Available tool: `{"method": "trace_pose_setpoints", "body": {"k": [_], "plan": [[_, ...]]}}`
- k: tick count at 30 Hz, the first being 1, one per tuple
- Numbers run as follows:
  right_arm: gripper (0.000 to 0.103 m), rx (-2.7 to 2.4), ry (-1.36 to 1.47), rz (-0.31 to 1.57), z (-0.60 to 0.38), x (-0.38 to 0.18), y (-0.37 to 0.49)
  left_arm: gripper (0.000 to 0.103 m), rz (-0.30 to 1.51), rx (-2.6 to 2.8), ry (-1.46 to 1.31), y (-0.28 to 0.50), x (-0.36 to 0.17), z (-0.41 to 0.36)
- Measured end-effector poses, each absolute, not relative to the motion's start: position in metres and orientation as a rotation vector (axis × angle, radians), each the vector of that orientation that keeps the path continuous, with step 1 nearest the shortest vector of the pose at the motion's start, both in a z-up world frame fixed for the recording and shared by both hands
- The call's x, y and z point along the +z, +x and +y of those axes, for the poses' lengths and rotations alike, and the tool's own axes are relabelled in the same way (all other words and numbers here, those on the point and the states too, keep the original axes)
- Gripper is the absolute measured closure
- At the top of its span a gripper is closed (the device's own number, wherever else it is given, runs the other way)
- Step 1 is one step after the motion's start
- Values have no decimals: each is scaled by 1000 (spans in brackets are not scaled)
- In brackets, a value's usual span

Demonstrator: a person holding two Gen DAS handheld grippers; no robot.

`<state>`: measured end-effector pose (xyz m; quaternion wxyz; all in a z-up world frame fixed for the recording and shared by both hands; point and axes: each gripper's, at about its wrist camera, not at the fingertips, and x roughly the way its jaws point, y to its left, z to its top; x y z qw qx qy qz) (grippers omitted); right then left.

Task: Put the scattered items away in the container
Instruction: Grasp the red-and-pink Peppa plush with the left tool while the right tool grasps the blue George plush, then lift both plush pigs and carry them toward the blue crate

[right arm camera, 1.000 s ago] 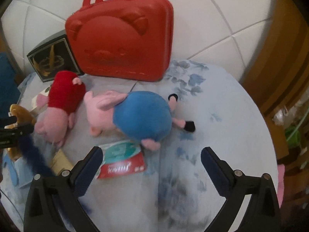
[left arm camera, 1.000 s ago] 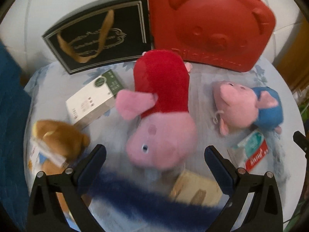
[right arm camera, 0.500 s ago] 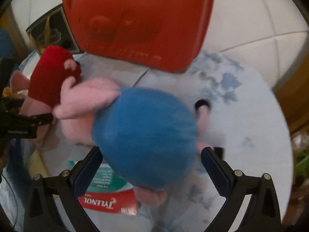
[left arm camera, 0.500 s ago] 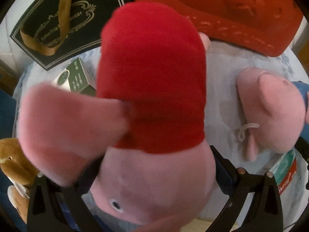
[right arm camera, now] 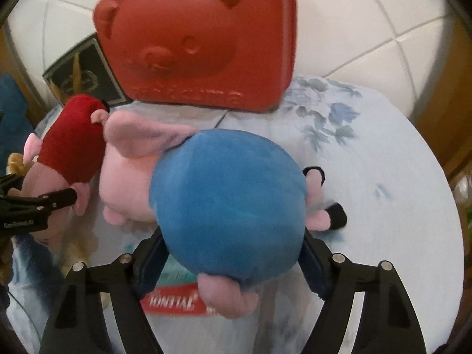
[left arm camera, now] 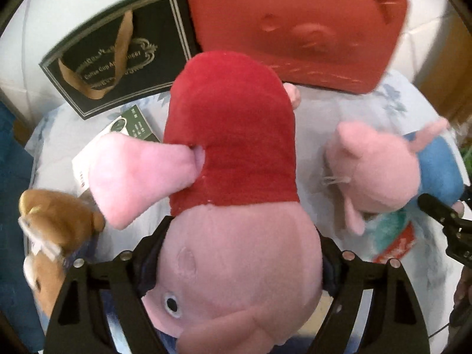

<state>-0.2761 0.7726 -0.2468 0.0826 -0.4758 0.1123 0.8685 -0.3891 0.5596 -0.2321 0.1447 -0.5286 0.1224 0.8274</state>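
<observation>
My left gripper (left arm camera: 236,265) is shut on the pink head of a red-dressed pig plush (left arm camera: 233,135), its fingers pressing both sides. My right gripper (right arm camera: 233,262) is shut on the blue body of a second pig plush (right arm camera: 230,203). Each plush also shows in the other view: the blue one (left arm camera: 380,168) to the right, the red one (right arm camera: 70,144) to the left. The red bear-face case (left arm camera: 295,26) stands closed at the back of the round table and also shows in the right wrist view (right arm camera: 200,38).
A black gift bag (left arm camera: 118,59) leans beside the case. A brown teddy (left arm camera: 56,230), a white and green box (left arm camera: 129,126) and a Tylenol packet (right arm camera: 174,298) lie on the floral cloth (right arm camera: 383,177). A white tiled wall is behind.
Both grippers moved forward over the plush toys and closed on them: the left on the red pig's head, the right on the blue pig's body.
</observation>
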Motion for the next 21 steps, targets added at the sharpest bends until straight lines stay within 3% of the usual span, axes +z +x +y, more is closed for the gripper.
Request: {"method": "trace_pose_setpoints", "body": {"k": [14, 18, 21], "plan": [[27, 2439, -1536, 581, 740, -247, -103, 20, 414, 2230, -1590, -231, -232, 511], [14, 2431, -1598, 613, 733, -245, -73, 20, 412, 2212, -1583, -210, -233, 510], [9, 2408, -1570, 519, 736, -235, -61, 18, 402, 2201, -1585, -204, -234, 512]]}}
